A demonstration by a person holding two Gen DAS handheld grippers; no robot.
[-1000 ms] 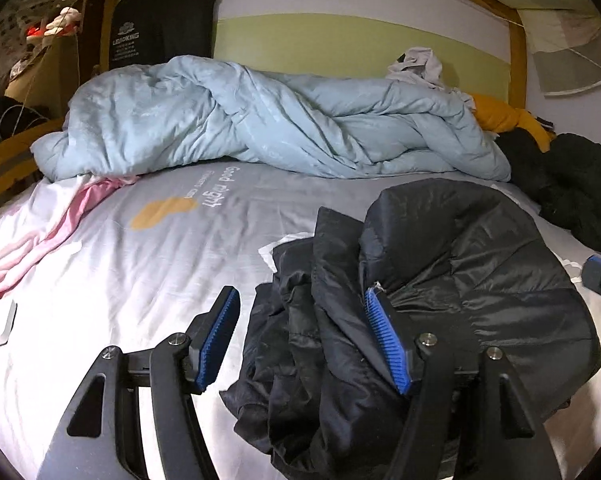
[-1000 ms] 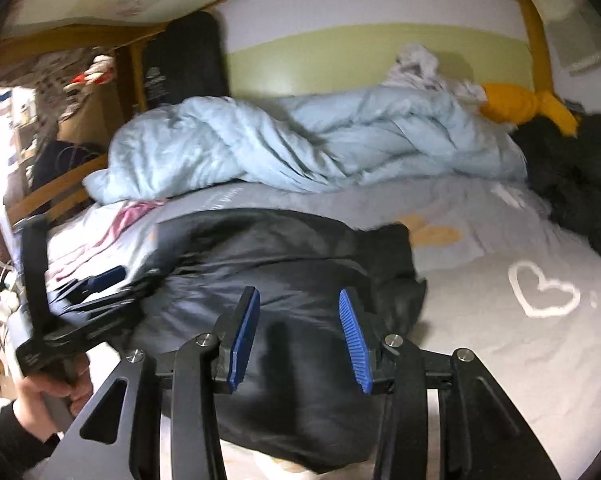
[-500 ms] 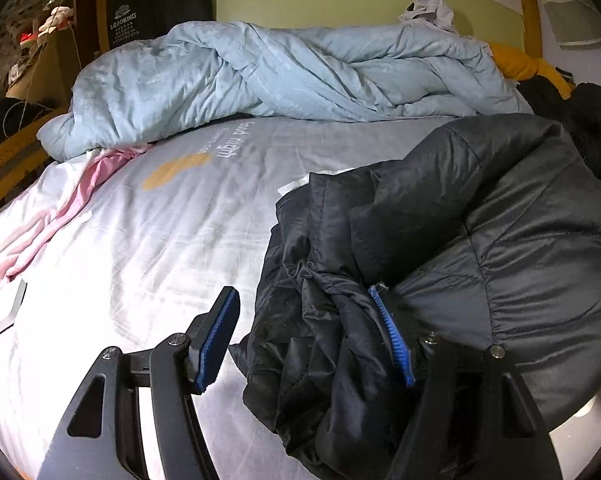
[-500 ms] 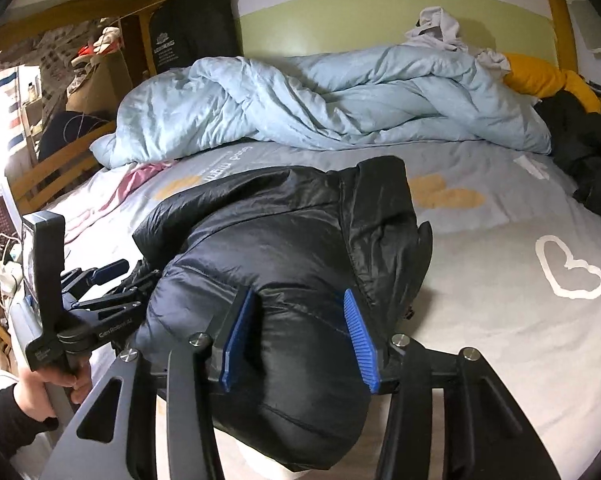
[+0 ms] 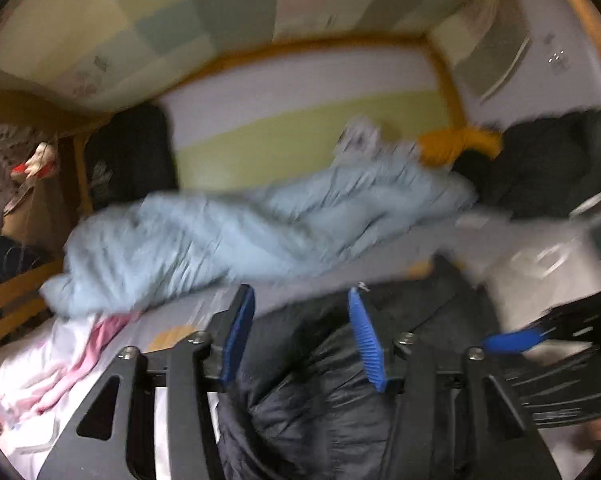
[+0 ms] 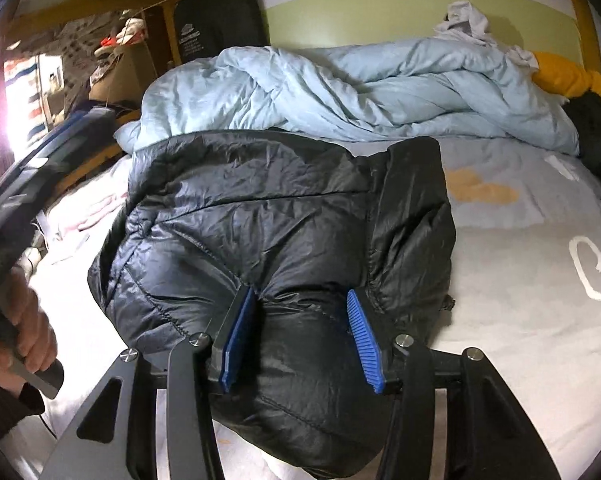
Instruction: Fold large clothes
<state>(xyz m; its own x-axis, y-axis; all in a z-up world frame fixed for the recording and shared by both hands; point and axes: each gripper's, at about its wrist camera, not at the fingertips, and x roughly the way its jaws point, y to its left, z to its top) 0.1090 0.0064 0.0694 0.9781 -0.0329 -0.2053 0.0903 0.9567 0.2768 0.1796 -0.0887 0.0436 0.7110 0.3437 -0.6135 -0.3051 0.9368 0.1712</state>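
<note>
A black puffer jacket (image 6: 284, 232) lies bunched on the grey bed sheet (image 6: 520, 280). My right gripper (image 6: 300, 328) is open, its blue pads pressed down on either side of a puffed fold at the jacket's near edge. My left gripper (image 5: 300, 332) is open and empty, raised above the jacket (image 5: 324, 400); its view is blurred. In the right wrist view the left gripper (image 6: 32, 168) shows at the far left, lifted off the jacket, held by a hand. The right gripper's blue pad (image 5: 508, 340) shows at the right of the left wrist view.
A crumpled light blue duvet (image 6: 360, 92) lies across the back of the bed. Pink and white cloth (image 5: 60, 360) lies at the left. Orange (image 6: 568, 76) and black clothes (image 6: 596, 136) are piled at the back right. A wooden bed frame (image 5: 12, 300) borders the left.
My left gripper has let go of the jacket's edge and swung up and back. My right gripper has moved down onto the jacket's near edge. The jacket lies more spread and flatter.
</note>
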